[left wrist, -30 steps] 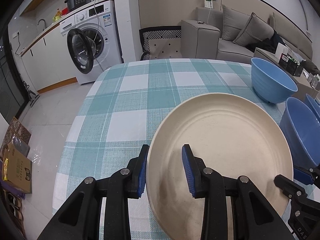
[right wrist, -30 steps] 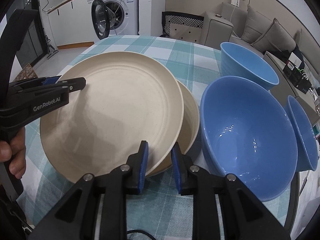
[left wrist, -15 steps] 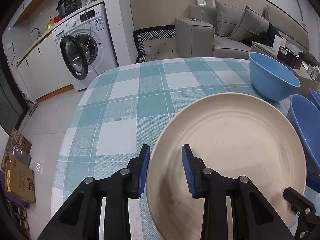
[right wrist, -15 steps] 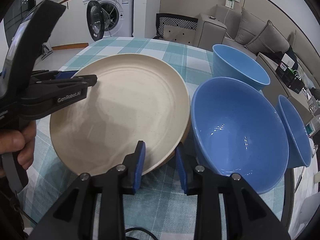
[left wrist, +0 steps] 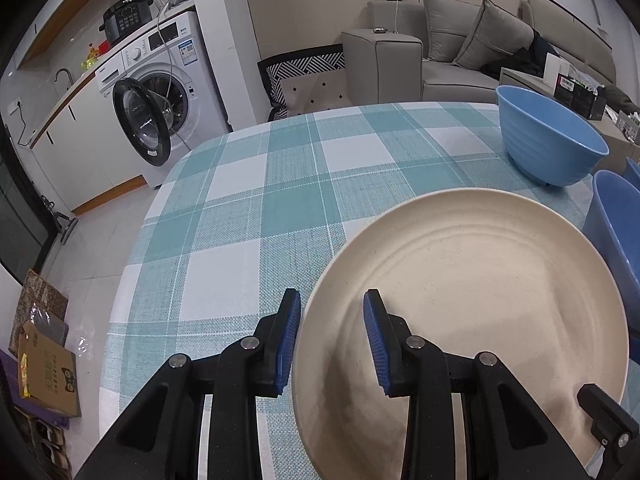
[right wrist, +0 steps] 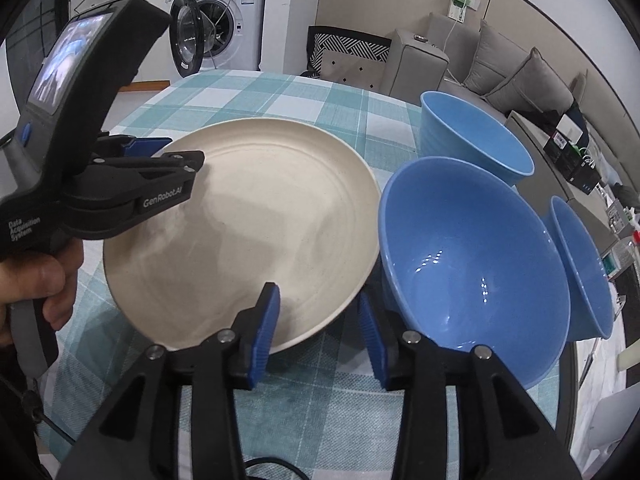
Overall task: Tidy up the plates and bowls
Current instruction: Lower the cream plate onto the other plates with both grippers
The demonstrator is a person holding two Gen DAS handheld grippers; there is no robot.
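Observation:
A large cream plate lies low over the checked tablecloth. My left gripper is shut on its left rim, one pad above and one below. The second cream plate seen earlier is hidden beneath it. My right gripper straddles the plate's near right edge; its jaws are opening and the pads stand off the rim. To the right of the plate stand a wide blue bowl, a ribbed blue bowl behind it, and a third blue bowl at the table's right edge.
The round table has bare cloth on its left and far parts. A person's hand holds the left gripper's handle. Beyond the table are a washing machine with its door open, a patterned chair and a grey sofa.
The left gripper carried the top plate rightward and down until it covers the lower plate. The right gripper's jaws spread apart while that hand stayed put.

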